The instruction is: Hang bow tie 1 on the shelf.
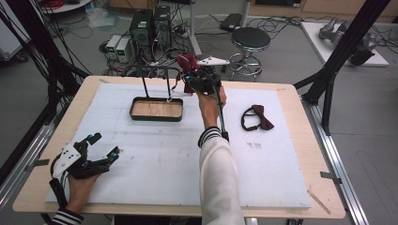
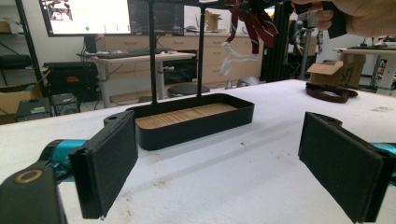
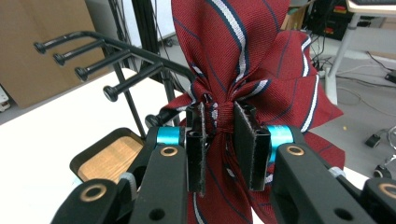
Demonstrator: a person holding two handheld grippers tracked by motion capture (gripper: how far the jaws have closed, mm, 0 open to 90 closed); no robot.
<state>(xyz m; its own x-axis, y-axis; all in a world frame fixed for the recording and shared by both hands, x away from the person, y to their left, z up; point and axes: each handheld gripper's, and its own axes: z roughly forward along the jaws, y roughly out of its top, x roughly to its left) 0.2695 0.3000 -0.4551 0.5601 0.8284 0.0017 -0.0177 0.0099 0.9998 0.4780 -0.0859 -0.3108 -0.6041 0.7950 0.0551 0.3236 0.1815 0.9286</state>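
Where right claw [image 3: 223,144] grips: unlabelled striped bow tie [image 3: 247,60].

Right gripper [image 1: 199,77] raised at arm's length, jaws clamped; left gripper [image 1: 101,149] low, jaws spread.

Bow tie [image 3: 243,56] red, navy-white stripes; tray [image 1: 156,109] black, wood floor.

The bow tie [image 3: 243,51] is woven red cloth with stripes. The tray [image 2: 196,122] is matt black with a smooth wood floor. The right tool [image 3: 223,140] has rough black pads [image 3: 250,140]. The desk [image 1: 155,159] top looks white and scuffed.
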